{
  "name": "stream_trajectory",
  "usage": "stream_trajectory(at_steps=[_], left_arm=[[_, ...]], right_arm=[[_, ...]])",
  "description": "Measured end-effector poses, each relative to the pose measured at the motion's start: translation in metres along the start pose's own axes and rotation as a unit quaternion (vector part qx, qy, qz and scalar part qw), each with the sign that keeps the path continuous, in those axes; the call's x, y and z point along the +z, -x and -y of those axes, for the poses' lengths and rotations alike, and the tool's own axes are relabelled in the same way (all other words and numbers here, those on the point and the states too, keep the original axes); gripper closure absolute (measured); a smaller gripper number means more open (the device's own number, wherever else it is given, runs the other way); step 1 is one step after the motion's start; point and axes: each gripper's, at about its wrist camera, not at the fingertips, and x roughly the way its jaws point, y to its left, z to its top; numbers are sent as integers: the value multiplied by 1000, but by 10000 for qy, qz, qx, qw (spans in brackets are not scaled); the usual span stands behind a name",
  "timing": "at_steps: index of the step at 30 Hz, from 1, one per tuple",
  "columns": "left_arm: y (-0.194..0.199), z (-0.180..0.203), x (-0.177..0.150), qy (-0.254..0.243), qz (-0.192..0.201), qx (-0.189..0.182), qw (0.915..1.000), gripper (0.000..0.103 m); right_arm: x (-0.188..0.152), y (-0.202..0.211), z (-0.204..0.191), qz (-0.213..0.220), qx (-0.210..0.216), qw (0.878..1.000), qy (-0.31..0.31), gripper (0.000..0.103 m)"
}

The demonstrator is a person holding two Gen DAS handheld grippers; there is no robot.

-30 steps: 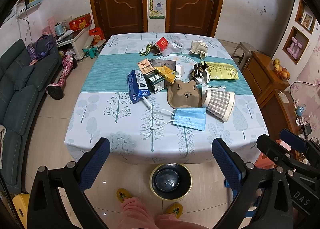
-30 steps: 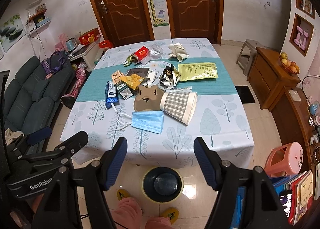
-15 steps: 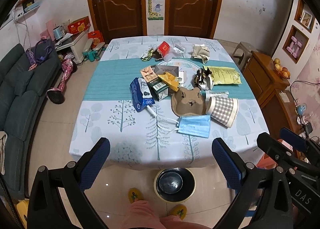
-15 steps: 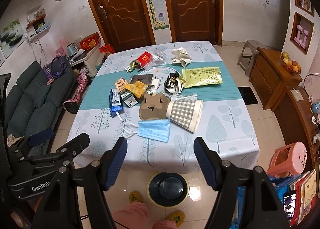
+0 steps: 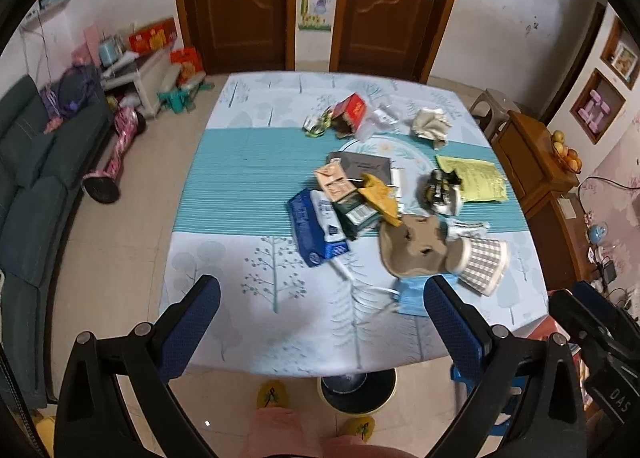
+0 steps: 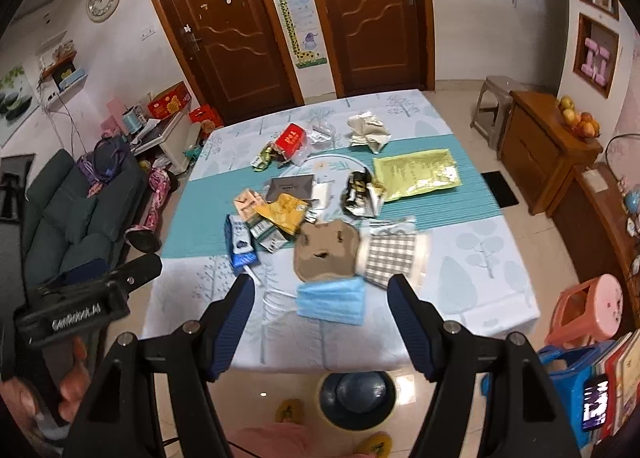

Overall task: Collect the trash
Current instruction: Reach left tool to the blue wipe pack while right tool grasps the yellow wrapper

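Trash lies scattered on the table (image 5: 248,258): a blue face mask (image 6: 332,300), a brown cardboard piece (image 6: 326,250), a checked paper cup (image 6: 394,260) on its side, a blue packet (image 6: 239,244), a yellow wrapper (image 6: 284,213), a yellow-green pouch (image 6: 416,173), a red box (image 6: 290,139) and crumpled paper (image 6: 366,129). My left gripper (image 5: 320,322) is open and empty above the table's near edge. My right gripper (image 6: 322,322) is open and empty, just above the mask. The mask (image 5: 412,298) also shows in the left wrist view.
A dark round bin (image 6: 358,394) stands on the floor under the table's near edge. A sofa (image 5: 28,185) is at the left, a wooden cabinet (image 6: 544,149) and pink stool (image 6: 592,310) at the right. The person's feet (image 5: 272,394) are below.
Both grippers have moved forward and down toward the table's near edge. The trash looks larger and closer. The left view has swung left. Nothing has been picked up.
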Motion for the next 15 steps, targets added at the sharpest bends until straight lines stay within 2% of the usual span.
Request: stream_trajectory(at_steps=[4, 12, 15], left_arm=[[-29, -27, 18, -73, -222, -12, 9997, 4], [-89, -54, 34, -369, -709, -196, 9966, 8], [-107, -59, 39, -491, -849, -267, 9948, 8]], right_arm=[[10, -20, -15, -71, -38, 10000, 27, 34], [29, -80, -44, -380, 149, 9992, -3, 34], [36, -108, -56, -531, 200, 9983, 88, 42]])
